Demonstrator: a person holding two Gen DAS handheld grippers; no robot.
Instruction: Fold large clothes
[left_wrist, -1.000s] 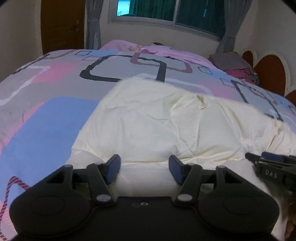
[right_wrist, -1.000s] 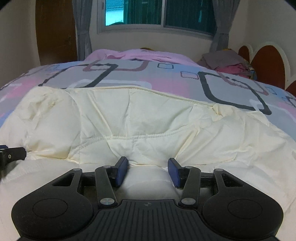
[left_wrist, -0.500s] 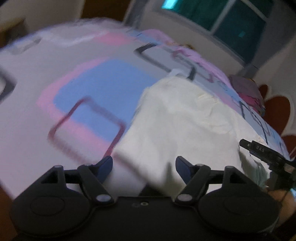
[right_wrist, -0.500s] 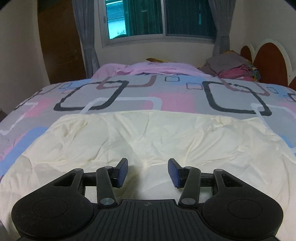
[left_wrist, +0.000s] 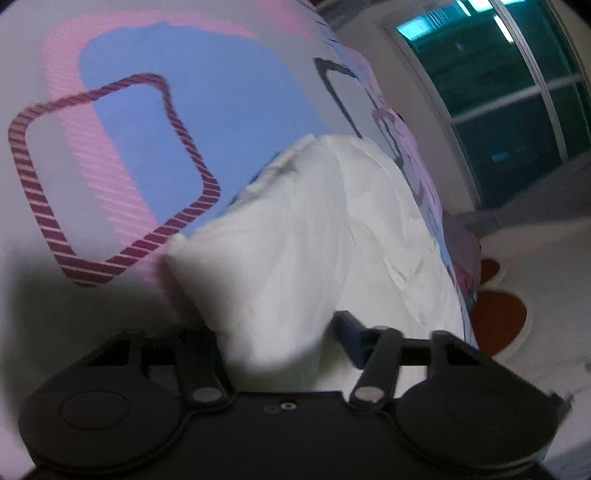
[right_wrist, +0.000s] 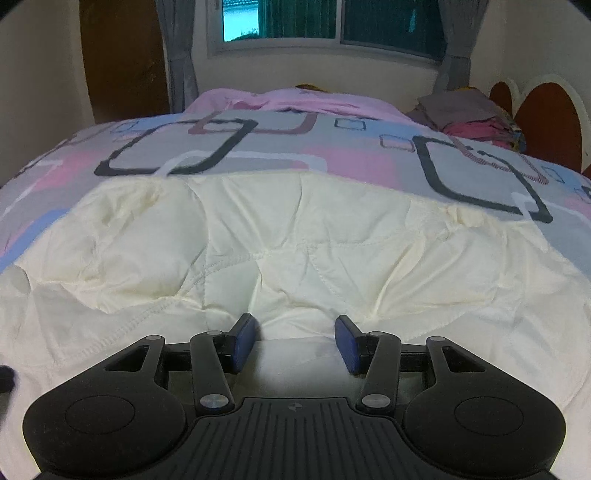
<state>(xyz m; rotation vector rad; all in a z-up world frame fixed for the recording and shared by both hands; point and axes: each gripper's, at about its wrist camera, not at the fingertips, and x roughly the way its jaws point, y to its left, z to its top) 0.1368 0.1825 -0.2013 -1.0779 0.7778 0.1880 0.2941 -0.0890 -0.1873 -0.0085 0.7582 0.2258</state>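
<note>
A large cream quilted garment lies spread across the patterned bed cover. It also shows in the left wrist view, seen tilted, with its left near corner bulging up between the left gripper's fingers. My left gripper is open at that corner; its left fingertip is hidden behind the cloth. My right gripper is open, its blue pads standing on either side of the garment's near edge, holding nothing.
The bed cover has blue, pink and grey patches with outlined squares. A pink sheet and a pile of clothes lie at the far end. A red headboard stands at the right, a window behind.
My left gripper has swung left and rolled, coming down onto the garment's left corner, which now sits between its fingers. My right gripper has lowered back toward the garment's near edge.
</note>
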